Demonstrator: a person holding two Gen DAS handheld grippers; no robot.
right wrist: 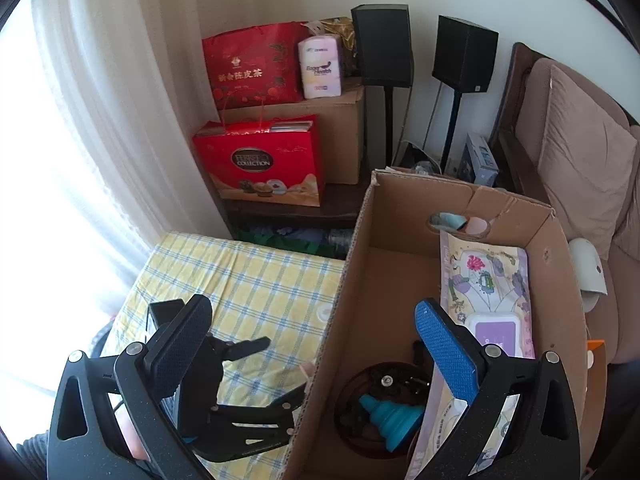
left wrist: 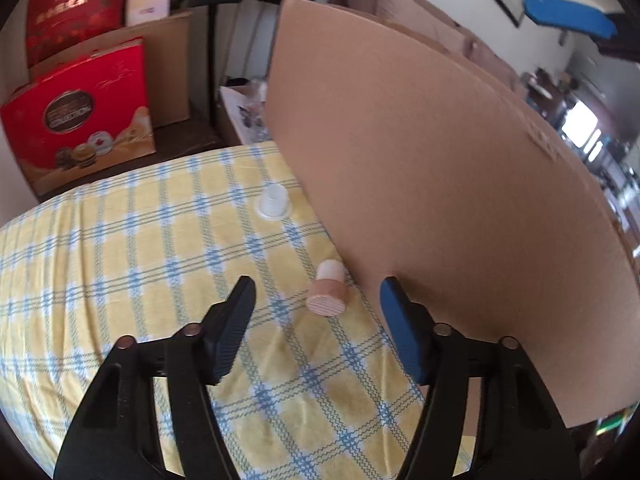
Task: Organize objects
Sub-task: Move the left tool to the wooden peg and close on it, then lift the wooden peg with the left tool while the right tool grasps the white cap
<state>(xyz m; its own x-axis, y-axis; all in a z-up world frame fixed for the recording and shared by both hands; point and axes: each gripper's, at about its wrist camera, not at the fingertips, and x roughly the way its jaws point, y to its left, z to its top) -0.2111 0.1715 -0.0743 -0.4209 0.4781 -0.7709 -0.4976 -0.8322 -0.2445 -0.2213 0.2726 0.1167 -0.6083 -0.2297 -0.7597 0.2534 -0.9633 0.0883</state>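
A small tan bottle with a white cap [left wrist: 326, 294] lies on its side on the yellow checked cloth [left wrist: 120, 260], close to the outer wall of a cardboard box [left wrist: 440, 184]. My left gripper [left wrist: 317, 286] stands open astride it, with the black finger left of the bottle and the blue finger right of it, neither pad touching. A white lid [left wrist: 274, 202] rests farther back on the cloth. In the right wrist view my right gripper [right wrist: 312, 302] hangs open and empty above the box's left wall [right wrist: 340, 300]. The left gripper [right wrist: 276, 372] is below it, by the bottle [right wrist: 307, 370].
The box holds a wet-wipes pack [right wrist: 488, 300], a blue collapsible funnel [right wrist: 390, 412] in a dark round dish and a tube [right wrist: 460, 222] at the far end. Red gift bags [right wrist: 260, 160] and speakers [right wrist: 382, 44] stand behind. A sofa [right wrist: 580, 152] is on the right.
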